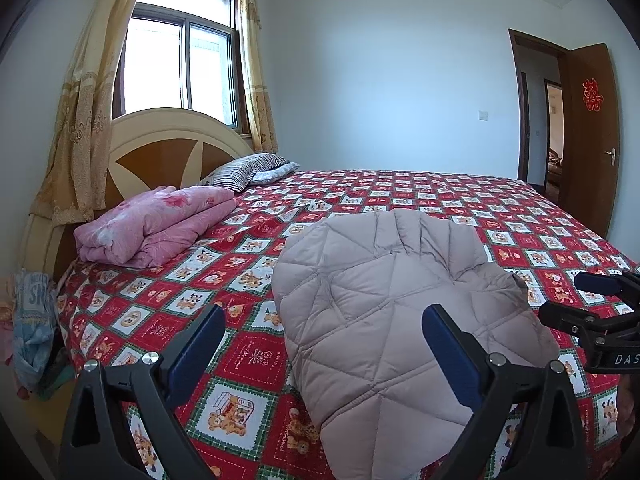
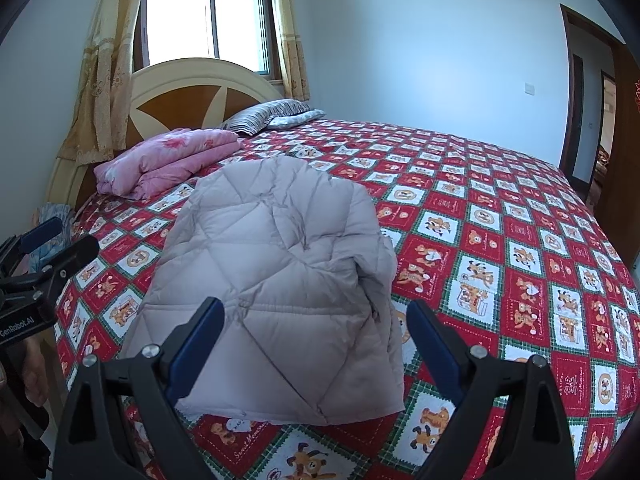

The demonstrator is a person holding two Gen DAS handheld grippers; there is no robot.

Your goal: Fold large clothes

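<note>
Jacket (image 2: 280,280), pale quilted, lies folded in a compact bundle on the bed (image 2: 500,240) near its front edge; left hand-held gripper (image 1: 324,344) and right hand-held gripper (image 2: 316,336) hover released, empty. Press layers flat, squaring loose edges

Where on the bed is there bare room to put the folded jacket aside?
The widest bare stretch of the bedspread runs from the jacket toward the door. A narrower strip lies between the jacket and the pink quilt. The headboard end is crowded by the quilt and pillows.
</note>
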